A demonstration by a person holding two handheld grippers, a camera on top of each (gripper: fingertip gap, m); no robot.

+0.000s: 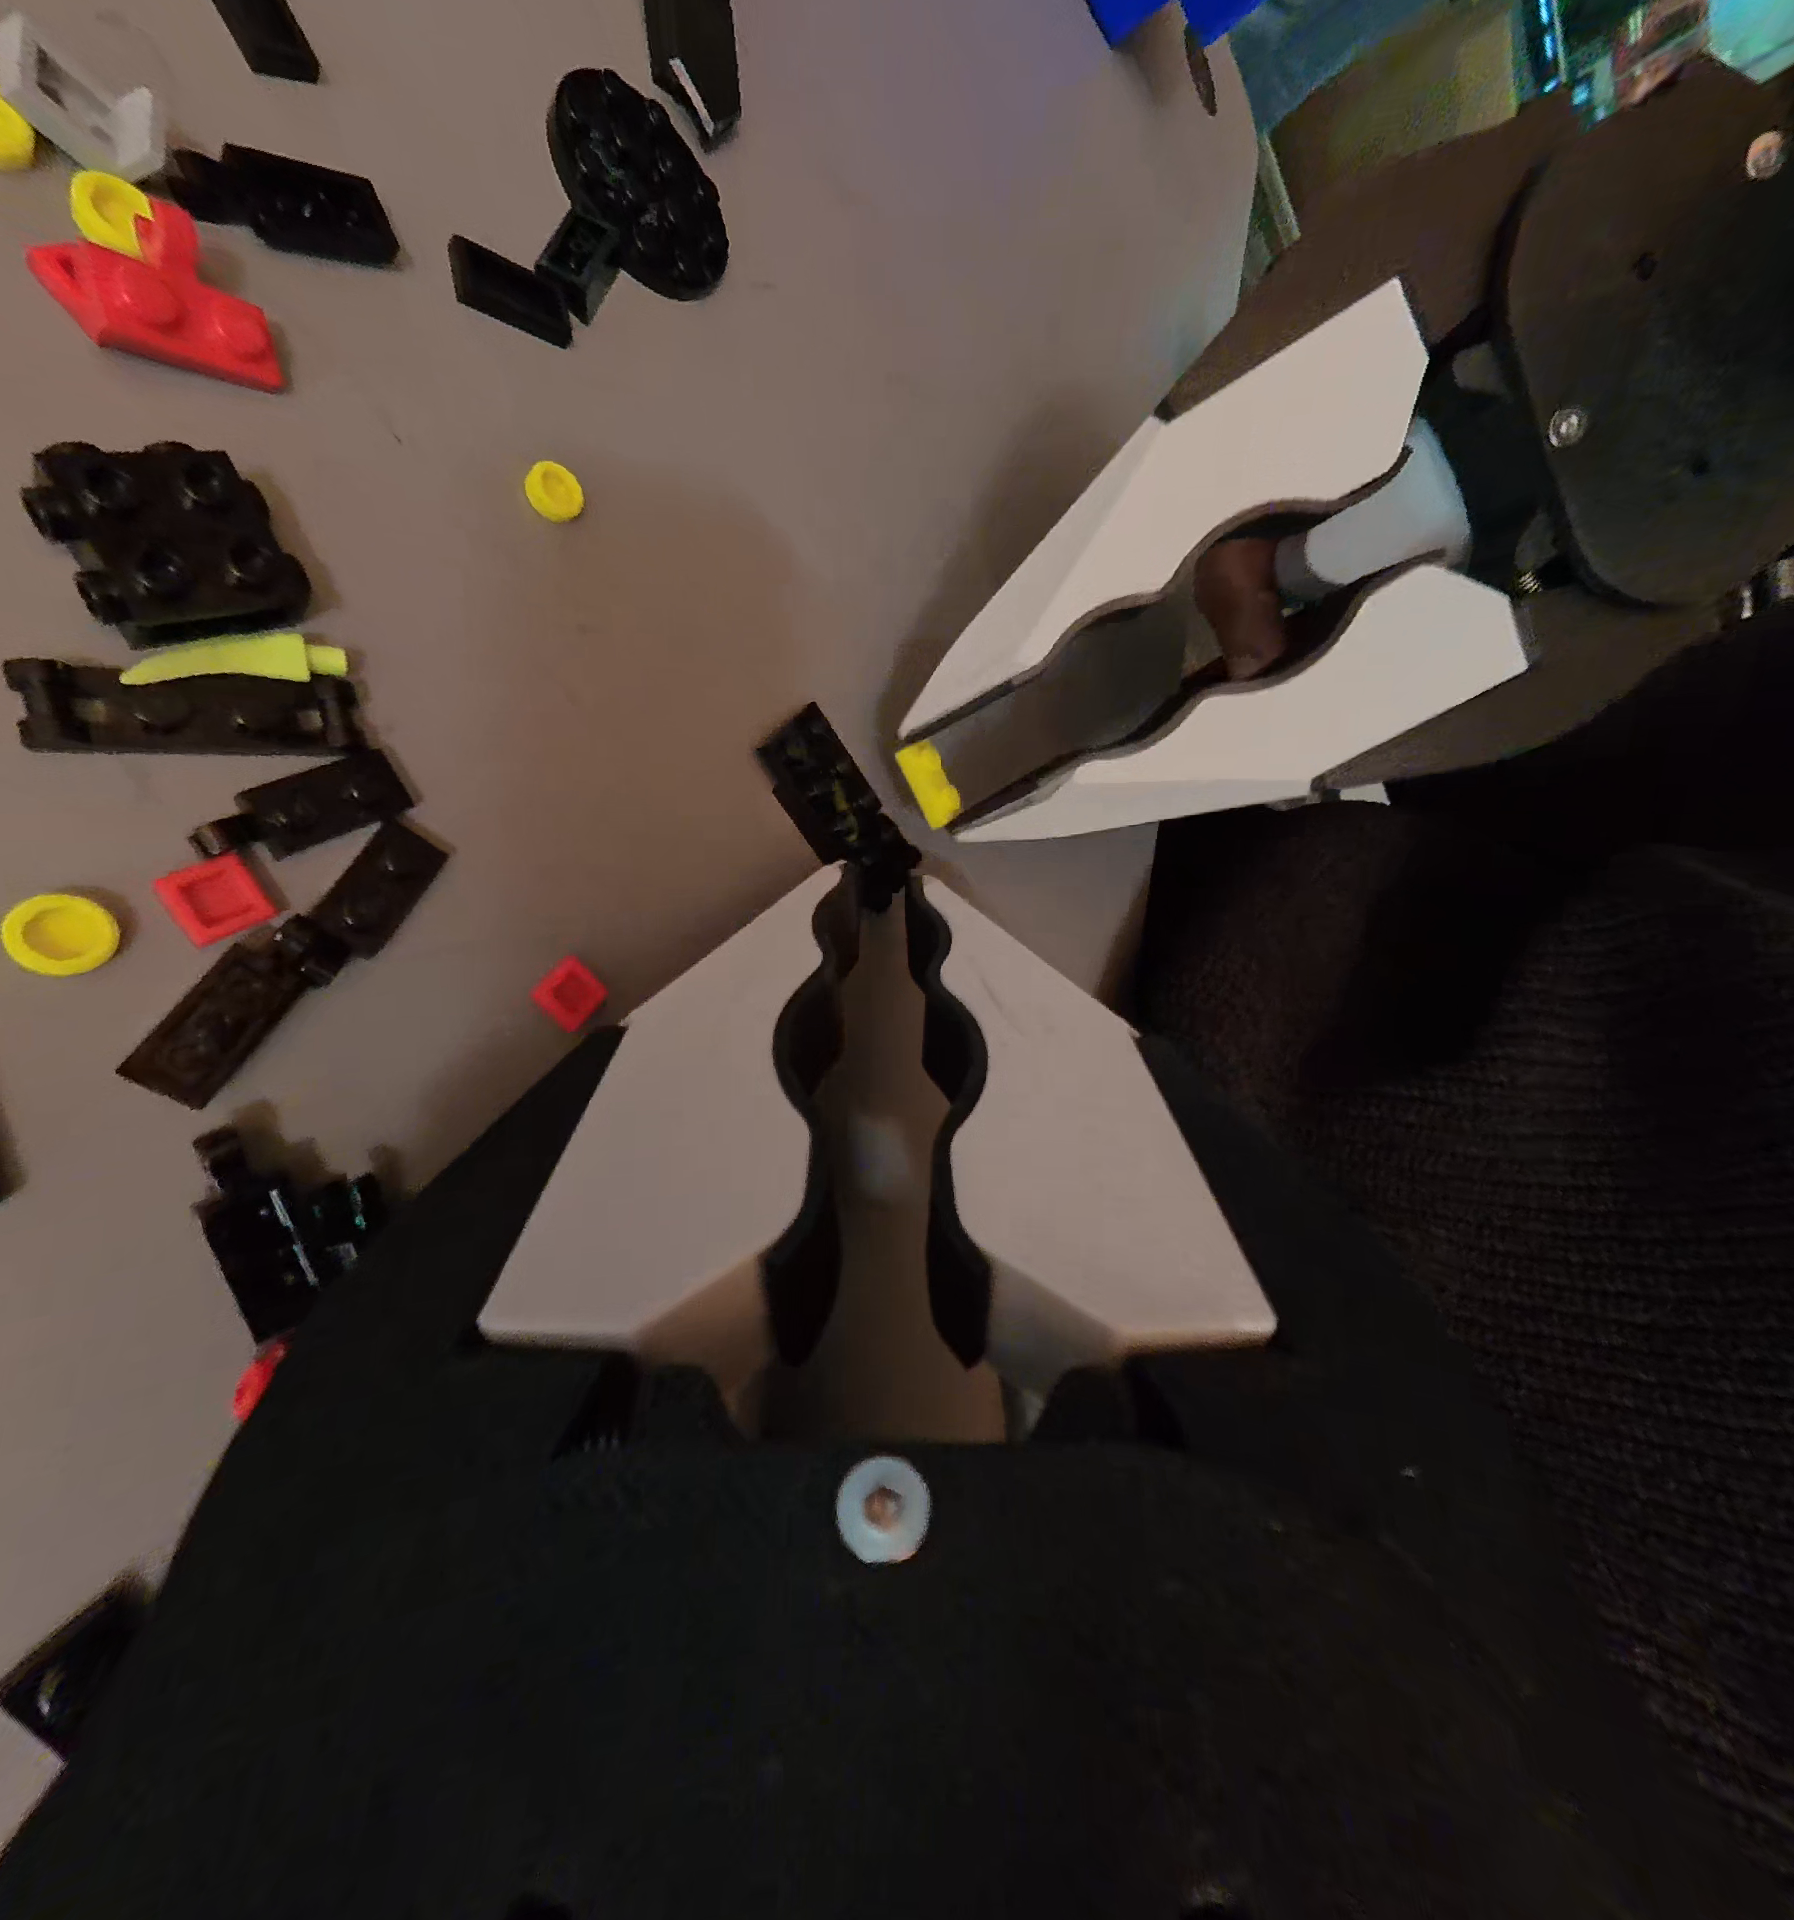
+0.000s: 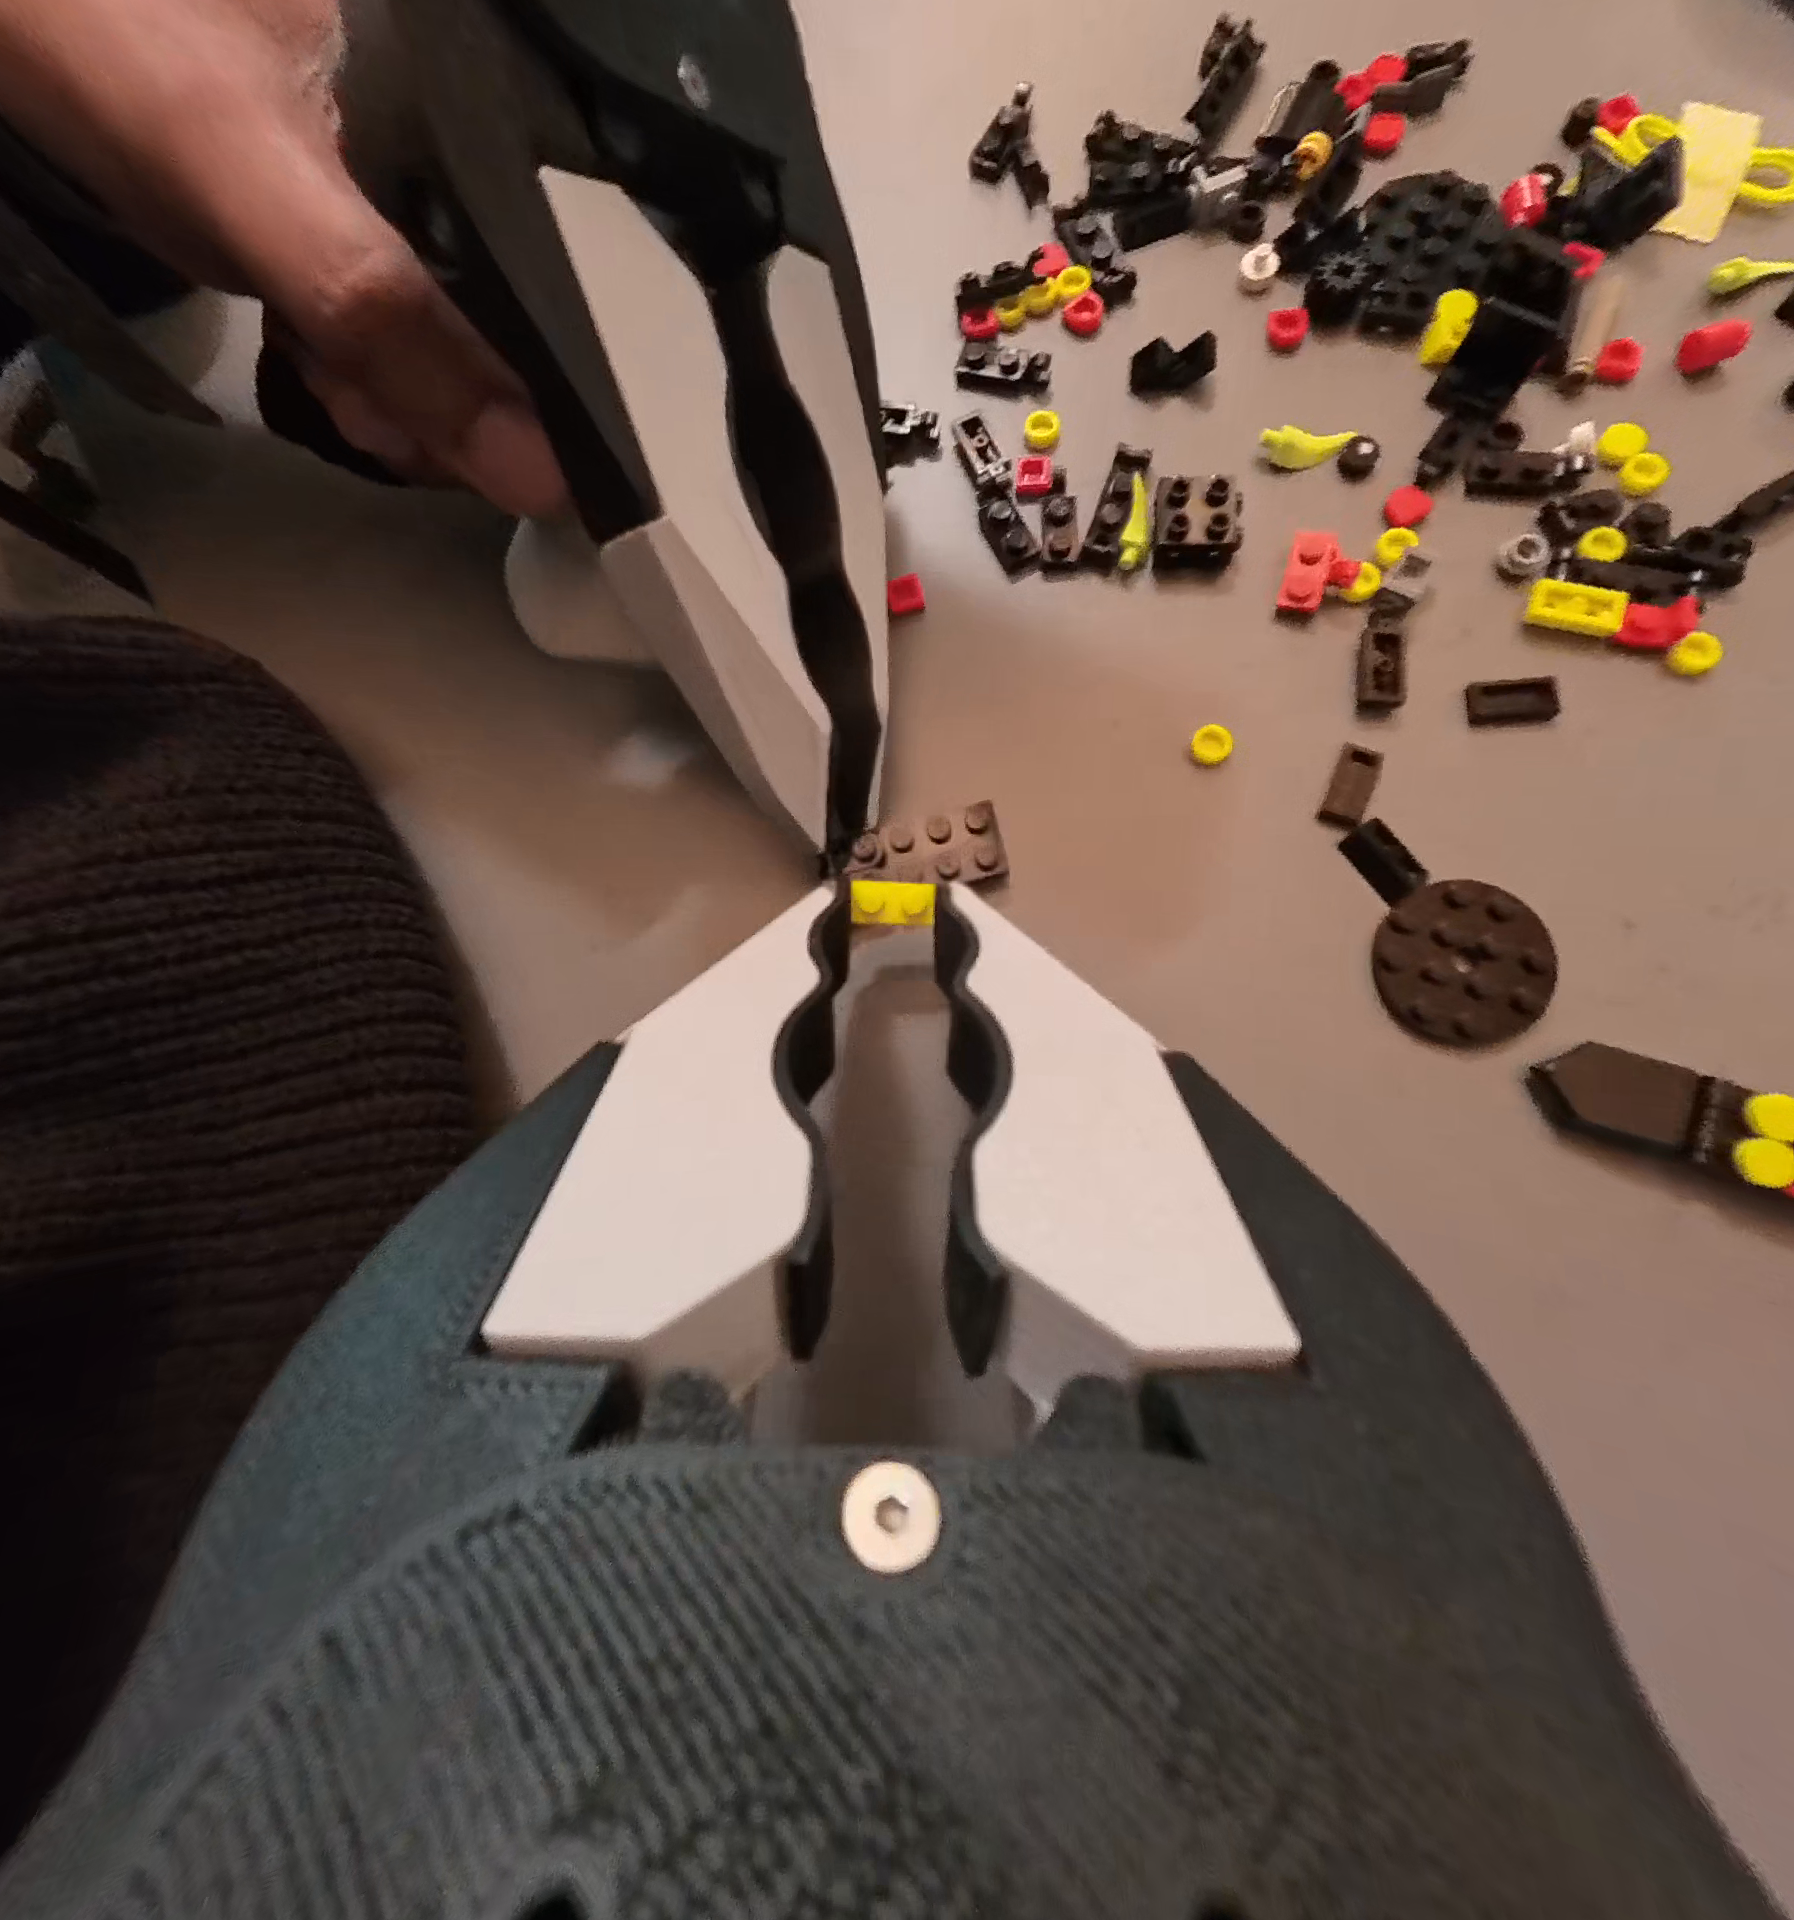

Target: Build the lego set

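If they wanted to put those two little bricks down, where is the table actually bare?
In the right wrist view, bare table lies to the right of the right gripper, below the black round plate. A smaller gap sits between the lone yellow stud and the black plate held by the left gripper. Farther back, the loose pile is crowded.

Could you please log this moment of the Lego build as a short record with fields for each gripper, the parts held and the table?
left gripper: shut on the black plate, pinching one end of it
right gripper: shut on the yellow brick at its fingertips
relation: yellow brick right next to the black plate's long edge; contact cannot be judged
black plate: two rows of studs, held over the table near its edge
loose parts: black round plate, yellow round stud, many black, red and yellow pieces farther off
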